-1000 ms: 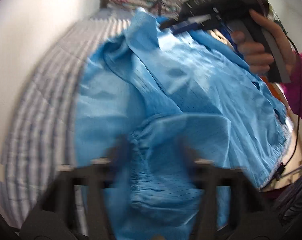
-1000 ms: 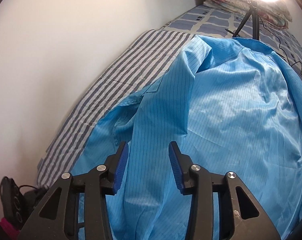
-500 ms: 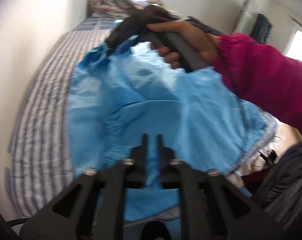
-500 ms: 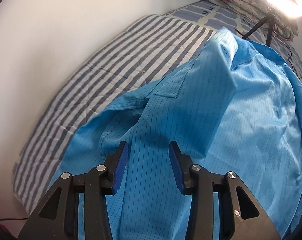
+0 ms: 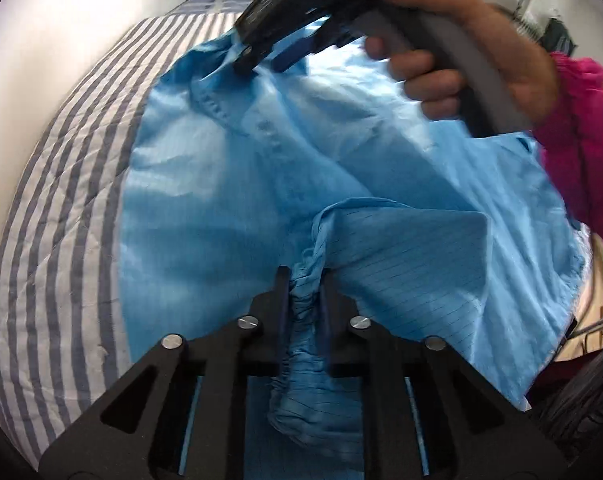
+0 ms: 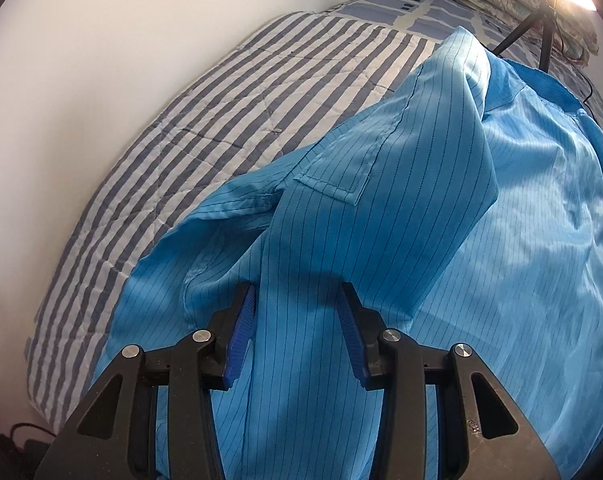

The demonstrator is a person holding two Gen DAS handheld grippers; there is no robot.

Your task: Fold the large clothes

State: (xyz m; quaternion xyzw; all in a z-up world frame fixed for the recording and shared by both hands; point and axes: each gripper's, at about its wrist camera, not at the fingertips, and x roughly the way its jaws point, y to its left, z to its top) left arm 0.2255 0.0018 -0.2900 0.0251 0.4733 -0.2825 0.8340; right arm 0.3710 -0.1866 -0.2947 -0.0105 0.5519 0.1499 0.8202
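Blue pinstriped fabric of a large coat [image 6: 441, 208] is lying rumpled on a striped bed [image 6: 205, 120], one front panel with a patch pocket turned over. The left hand-held gripper [image 5: 304, 284] is closing on the gathered elastic cuff [image 5: 305, 320] between its jaws. The right hand-held gripper [image 6: 297, 320] is hovering with jaws parted, fabric lying beneath them.
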